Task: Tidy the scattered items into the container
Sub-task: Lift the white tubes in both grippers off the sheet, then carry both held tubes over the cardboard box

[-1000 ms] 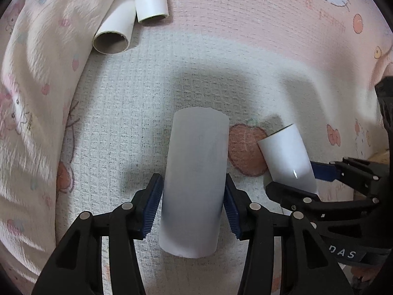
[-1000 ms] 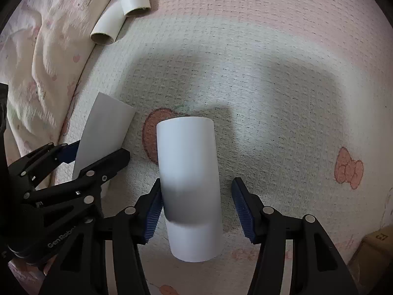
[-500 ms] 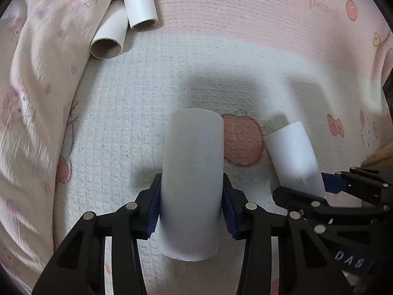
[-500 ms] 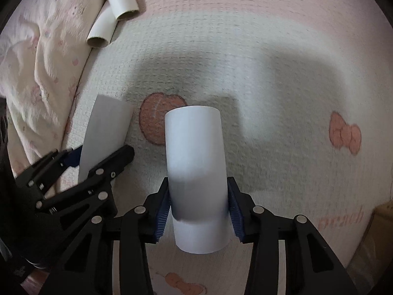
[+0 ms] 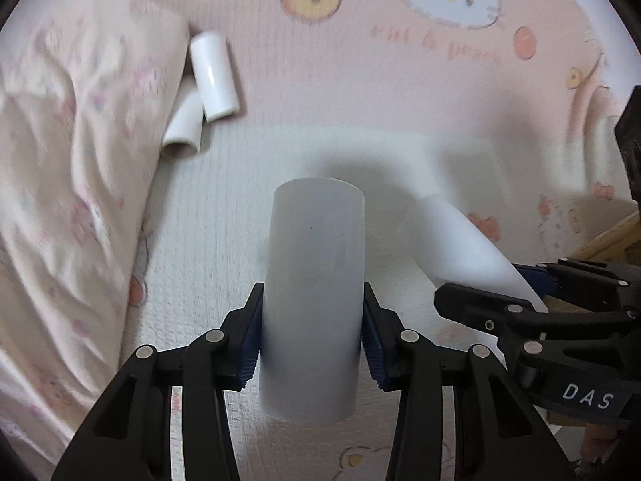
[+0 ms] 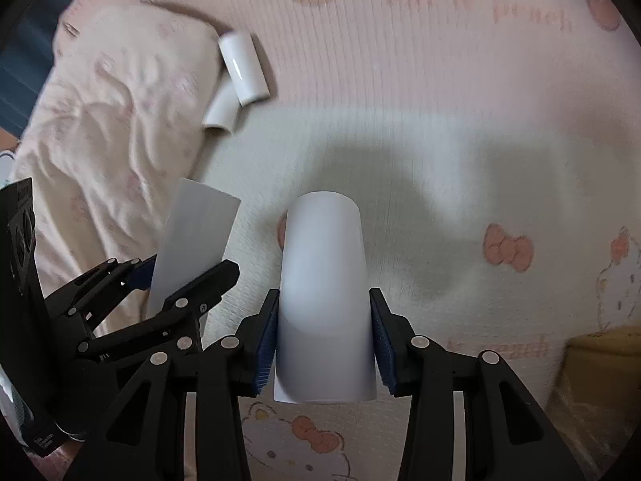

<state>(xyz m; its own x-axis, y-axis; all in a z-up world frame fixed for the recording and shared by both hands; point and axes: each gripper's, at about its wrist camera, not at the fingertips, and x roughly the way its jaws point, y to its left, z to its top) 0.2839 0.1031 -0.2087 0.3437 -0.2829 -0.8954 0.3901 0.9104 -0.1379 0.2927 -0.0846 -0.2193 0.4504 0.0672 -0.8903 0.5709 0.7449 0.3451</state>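
A white tube (image 5: 314, 300) is squeezed tight in the left gripper (image 5: 312, 344). Another white tube (image 6: 325, 300) is squeezed in the right gripper (image 6: 324, 344). Both are above the blanket (image 5: 400, 80).

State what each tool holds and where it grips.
The left tool clamps a white tube by its sides, toward the near end. The right tool clamps another white tube the same way.

Two plain white cardboard tubes (image 5: 314, 300) (image 6: 325, 300) sit between blue ribbed pads (image 5: 249, 340) on black plastic gripper arms. The waffle-textured bedspread (image 5: 400, 92) runs pale pink to cream, printed with white cartoon cats, orange peaches and pink bows. The crumpled cream quilt (image 5: 68, 184) carries faint pink figures.
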